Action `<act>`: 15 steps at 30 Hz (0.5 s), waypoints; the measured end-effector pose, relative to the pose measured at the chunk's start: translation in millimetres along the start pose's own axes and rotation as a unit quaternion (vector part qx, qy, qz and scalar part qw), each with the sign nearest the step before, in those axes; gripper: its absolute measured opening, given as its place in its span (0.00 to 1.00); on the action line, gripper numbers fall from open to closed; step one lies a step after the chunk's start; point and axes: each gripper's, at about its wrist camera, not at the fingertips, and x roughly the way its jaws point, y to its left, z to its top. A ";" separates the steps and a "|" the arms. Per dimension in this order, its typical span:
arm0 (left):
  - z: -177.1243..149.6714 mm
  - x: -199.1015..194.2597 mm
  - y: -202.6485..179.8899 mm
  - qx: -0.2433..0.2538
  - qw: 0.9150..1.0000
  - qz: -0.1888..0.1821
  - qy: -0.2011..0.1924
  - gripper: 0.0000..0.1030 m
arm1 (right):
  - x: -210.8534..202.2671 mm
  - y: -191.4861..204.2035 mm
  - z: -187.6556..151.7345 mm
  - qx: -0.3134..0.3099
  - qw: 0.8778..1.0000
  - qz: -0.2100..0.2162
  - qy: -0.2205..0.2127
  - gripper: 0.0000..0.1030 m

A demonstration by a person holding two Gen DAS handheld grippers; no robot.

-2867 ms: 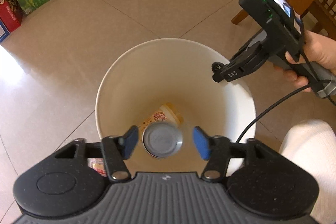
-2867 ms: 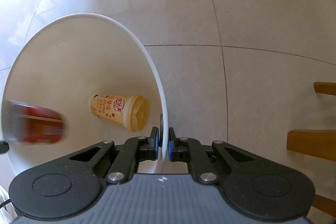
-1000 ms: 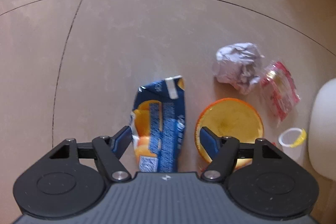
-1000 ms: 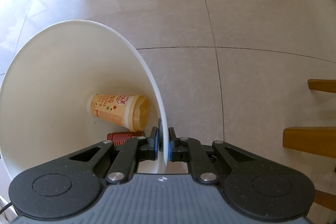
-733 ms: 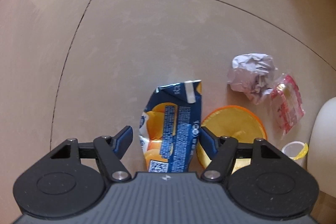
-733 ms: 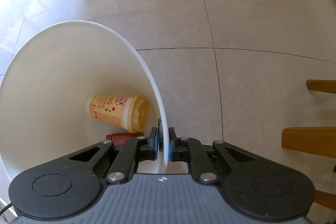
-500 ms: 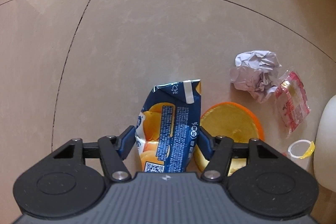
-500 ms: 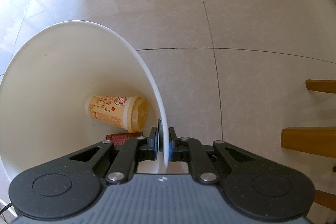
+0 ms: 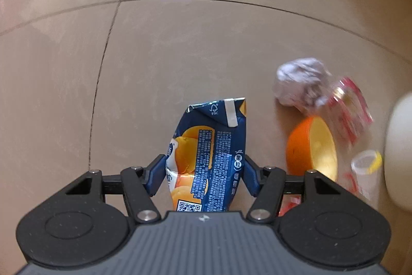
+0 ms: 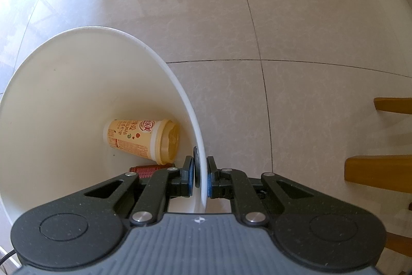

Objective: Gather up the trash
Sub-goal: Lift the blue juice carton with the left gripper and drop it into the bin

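Left tongs (image 9: 203,175) clamped on the crumpled blue juice carton (image 9: 209,159) above the beige tiled floor (image 9: 180,48); right tongs (image 10: 200,181) pinched together on the white plastic bin's (image 10: 185,105) rim

The crushed juice carton (image 9: 209,159) is dark navy with orange fruit pictures, panels of fine white print, a white strip near its top and a black-and-white square code at its lower end. The crumpled paper ball (image 9: 300,85) is pale white-grey. The half orange peel (image 9: 312,147) is bright orange outside, pale yellow inside. The wrapper (image 9: 351,111) is red and clear. The small clear cup (image 9: 364,173) carries a yellow tab. The trash bin (image 10: 64,84) is plain white; inside, the paper cup (image 10: 140,139) is cream-yellow with red lettering, and the can (image 10: 150,170) dark red. Both floors are glossy beige tile with thin dark grout lines.
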 end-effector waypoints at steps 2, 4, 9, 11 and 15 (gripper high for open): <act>2.6 -7.9 -8.0 0.024 1.000 0.002 0.009 0.59 | -0.2 0.4 0.1 -0.001 1.000 0.000 -0.001 0.11; 3.5 -21.2 -15.0 0.052 0.999 0.003 0.014 0.59 | -0.4 -0.2 0.1 0.001 1.000 0.002 -0.002 0.11; 7.8 -71.2 -38.4 0.123 0.992 -0.001 0.004 0.59 | -1.3 -2.7 -0.6 -0.001 1.000 0.005 -0.004 0.11; 9.8 -93.9 -49.0 0.152 0.988 -0.007 -0.006 0.59 | -1.8 -4.3 -0.6 0.002 1.000 0.007 -0.004 0.11; 16.6 -139.0 -75.5 0.204 0.978 -0.024 -0.030 0.59 | -2.8 -6.6 -0.7 0.003 1.000 0.010 -0.005 0.11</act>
